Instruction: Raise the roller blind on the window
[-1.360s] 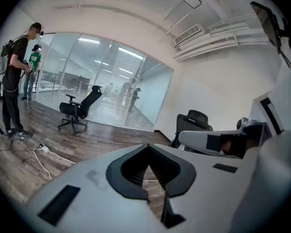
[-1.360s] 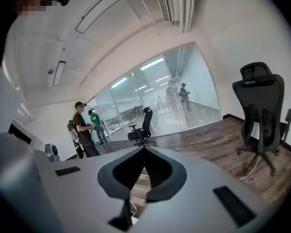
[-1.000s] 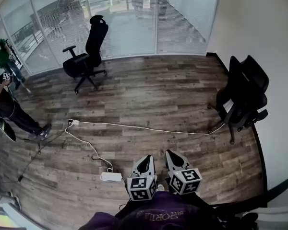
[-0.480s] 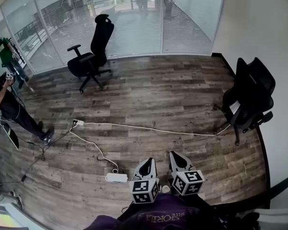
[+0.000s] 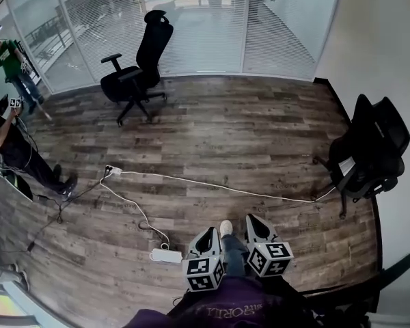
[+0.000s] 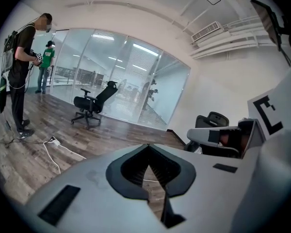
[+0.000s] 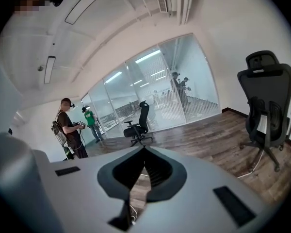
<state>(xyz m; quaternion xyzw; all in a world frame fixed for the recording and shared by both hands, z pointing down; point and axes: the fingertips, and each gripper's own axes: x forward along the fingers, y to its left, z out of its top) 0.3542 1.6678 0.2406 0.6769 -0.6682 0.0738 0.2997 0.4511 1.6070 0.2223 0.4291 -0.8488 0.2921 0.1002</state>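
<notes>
The window is a glass wall with pale slatted blinds [image 5: 191, 26] at the far end of the room; it also shows in the left gripper view as blinds [image 6: 136, 91] and in the right gripper view as blinds [image 7: 184, 96]. Both grippers hang low in front of my body, far from it. My left gripper [image 5: 210, 231] is shut with nothing between its jaws, and its tips meet in its own view [image 6: 148, 145]. My right gripper [image 5: 251, 219] is beside it, also shut and empty [image 7: 144, 148].
A black office chair [image 5: 140, 67] stands before the blinds, another chair [image 5: 372, 152] by the right wall. A white cable [image 5: 212, 186] crosses the wooden floor to a power strip [image 5: 165, 255]. Two people [image 5: 14, 149] stand at the left. My shoe [image 5: 225, 227] shows between the grippers.
The whole view has shifted as I step across the floor towards the window. A shoe now shows between the grippers. Both grippers stay side by side and shut.
</notes>
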